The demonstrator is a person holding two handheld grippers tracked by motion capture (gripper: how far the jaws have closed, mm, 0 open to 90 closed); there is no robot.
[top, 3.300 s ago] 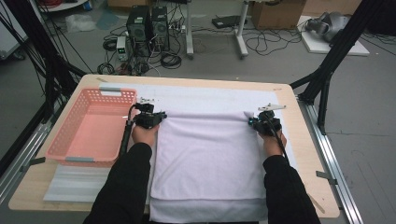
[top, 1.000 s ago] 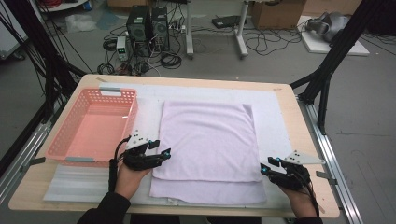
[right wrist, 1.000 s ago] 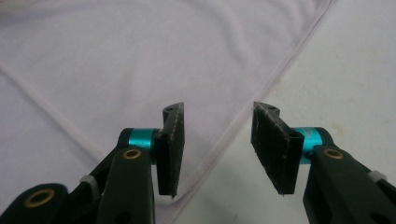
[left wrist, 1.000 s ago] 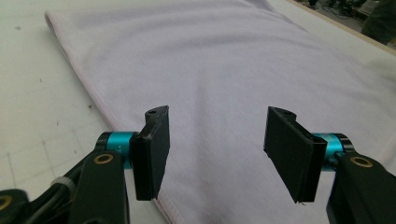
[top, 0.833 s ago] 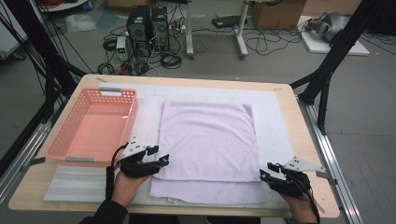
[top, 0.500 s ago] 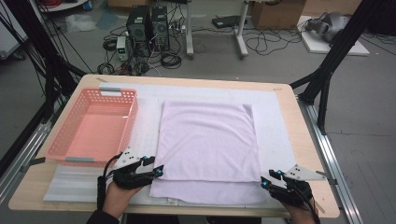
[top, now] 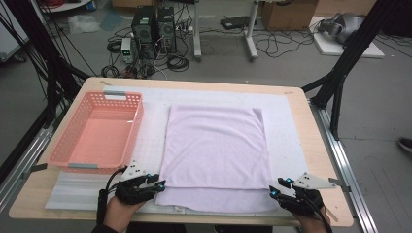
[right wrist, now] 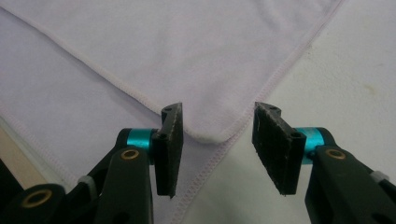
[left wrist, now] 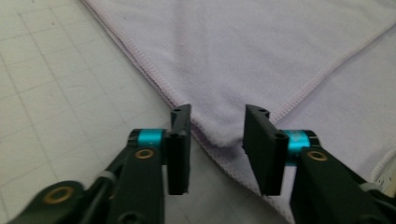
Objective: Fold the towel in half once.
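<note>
Straddling the towel's upper-layer near corners at 7 and 5 o'clock on the counter, left tongs, just closing, and right tongs are spread, unpinched. Risk: both layers caught together.

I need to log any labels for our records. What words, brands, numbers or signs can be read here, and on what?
None can be read.
Towel: plain lilac, with no print or tag in sight.
Basket: plain pink plastic, no lettering.
Left gripper and right gripper: no markings on the jaws.
Computer towers on the floor: too small to read.
</note>
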